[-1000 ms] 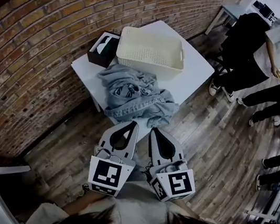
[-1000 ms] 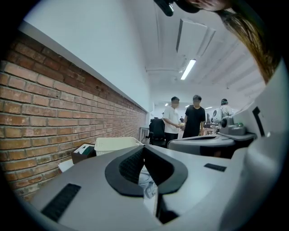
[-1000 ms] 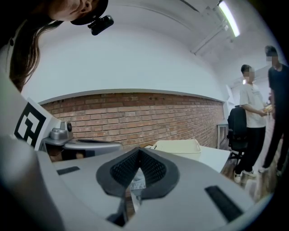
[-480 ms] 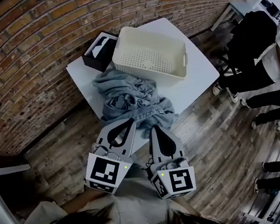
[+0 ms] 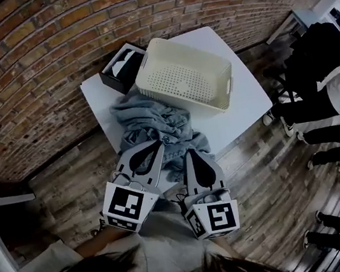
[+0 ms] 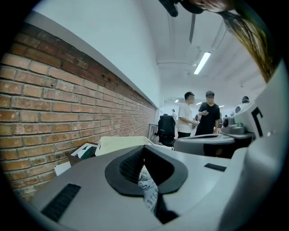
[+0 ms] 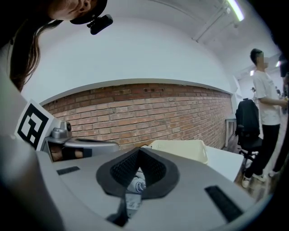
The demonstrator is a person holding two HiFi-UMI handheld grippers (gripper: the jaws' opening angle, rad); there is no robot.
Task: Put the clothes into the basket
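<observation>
A heap of grey clothes lies on the near half of the white table, spilling over its front edge. Behind it stands an empty cream basket, which also shows in the left gripper view and the right gripper view. My left gripper is shut with nothing held, its tip over the near edge of the heap. My right gripper is shut and empty too, just short of the heap's front. Grey cloth shows through the jaw openings.
A black open box sits at the table's back left corner by the brick wall. People stand to the right on the wooden floor. A black office chair is beyond the table.
Both grippers have moved forward side by side toward the clothes and now reach the heap's near edge. Both stayed shut. The clothes and the basket lie as before.
</observation>
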